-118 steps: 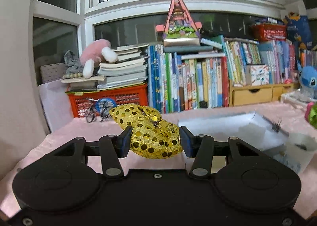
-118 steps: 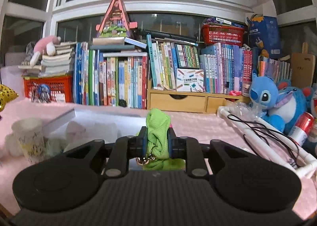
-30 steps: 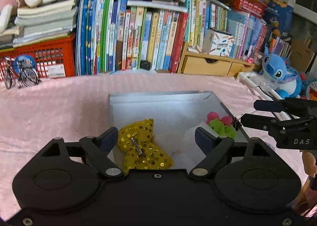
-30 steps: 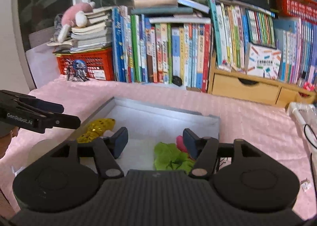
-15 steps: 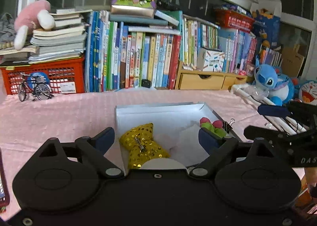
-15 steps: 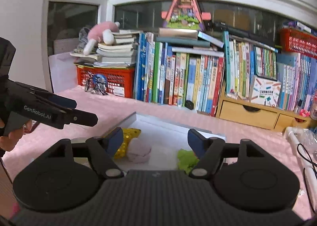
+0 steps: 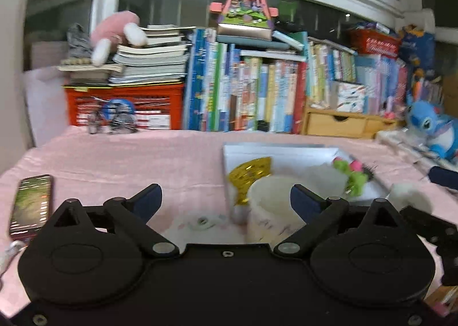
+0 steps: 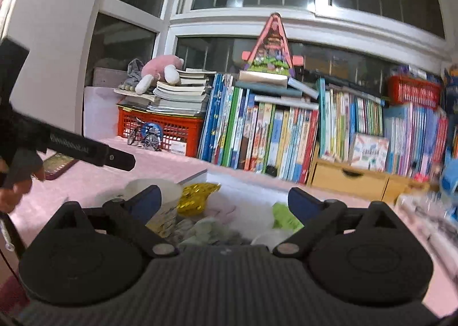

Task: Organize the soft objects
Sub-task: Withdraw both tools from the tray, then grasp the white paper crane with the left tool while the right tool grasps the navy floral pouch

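Note:
A gold sequin bow (image 7: 252, 173) lies in the white tray (image 7: 280, 151) on the pink tablecloth, at its left side. A green and pink soft piece (image 7: 353, 173) lies at the tray's right side. My left gripper (image 7: 226, 200) is open and empty, raised and back from the tray. My right gripper (image 8: 224, 200) is open and empty, also back from the tray. In the right wrist view the gold bow (image 8: 197, 194) and the green piece (image 8: 283, 216) show between the fingers. The left gripper's finger (image 8: 94, 153) shows at the left there.
A white paper cup (image 7: 274, 208) stands just in front of the tray. A phone (image 7: 31, 206) lies at the left on the cloth. A red basket (image 7: 126, 108), a row of books (image 7: 252, 91), a wooden drawer unit (image 7: 337, 124) and a blue plush (image 7: 429, 128) line the back.
Both grippers, which held the bow and the green piece 3.9 s ago, have let them go in the tray. Both have since drawn back and up, and the left has swung leftward.

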{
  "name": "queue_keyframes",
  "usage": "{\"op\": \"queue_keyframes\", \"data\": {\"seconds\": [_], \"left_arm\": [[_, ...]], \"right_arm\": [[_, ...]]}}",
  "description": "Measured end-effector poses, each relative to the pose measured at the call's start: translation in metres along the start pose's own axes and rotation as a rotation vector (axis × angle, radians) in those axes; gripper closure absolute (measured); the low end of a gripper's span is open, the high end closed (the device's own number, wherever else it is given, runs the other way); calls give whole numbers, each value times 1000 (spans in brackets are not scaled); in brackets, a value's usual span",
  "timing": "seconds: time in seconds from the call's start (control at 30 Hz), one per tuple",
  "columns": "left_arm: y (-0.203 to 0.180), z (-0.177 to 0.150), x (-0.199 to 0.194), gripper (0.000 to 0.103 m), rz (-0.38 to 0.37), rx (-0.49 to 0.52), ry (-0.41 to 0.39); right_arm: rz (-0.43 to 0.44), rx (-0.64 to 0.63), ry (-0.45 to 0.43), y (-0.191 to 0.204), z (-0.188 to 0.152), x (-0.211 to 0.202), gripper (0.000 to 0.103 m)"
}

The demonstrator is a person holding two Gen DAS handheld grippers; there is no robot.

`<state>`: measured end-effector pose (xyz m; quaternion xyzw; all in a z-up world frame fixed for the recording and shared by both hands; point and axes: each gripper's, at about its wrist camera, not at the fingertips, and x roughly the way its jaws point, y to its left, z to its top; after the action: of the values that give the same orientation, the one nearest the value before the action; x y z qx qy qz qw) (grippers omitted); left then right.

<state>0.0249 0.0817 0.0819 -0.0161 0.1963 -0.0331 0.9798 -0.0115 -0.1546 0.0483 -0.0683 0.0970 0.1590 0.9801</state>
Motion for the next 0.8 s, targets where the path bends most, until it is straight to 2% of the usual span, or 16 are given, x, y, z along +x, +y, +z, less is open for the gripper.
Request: {"op": "queue_keyframes", "data": {"seconds": [0.1, 0.27, 0.4, 0.6, 0.8], "left_arm": [[-2, -15, -6, 7, 52, 6, -15], [-6, -47, -14, 6, 146, -31, -86], [-7, -63, -15, 6, 160, -24, -65], [5, -72, -15, 6, 231, -92, -64], [16, -83, -7, 6, 247, -115, 0]], "right_arm": [[-4, 48, 6, 6, -14, -3, 4], [13, 117, 31, 16, -37, -2, 3], [-50, 126, 55, 29, -54, 4, 3], [-131, 216, 116, 34, -74, 16, 6], [-154, 281, 175, 32, -80, 32, 13]]}}
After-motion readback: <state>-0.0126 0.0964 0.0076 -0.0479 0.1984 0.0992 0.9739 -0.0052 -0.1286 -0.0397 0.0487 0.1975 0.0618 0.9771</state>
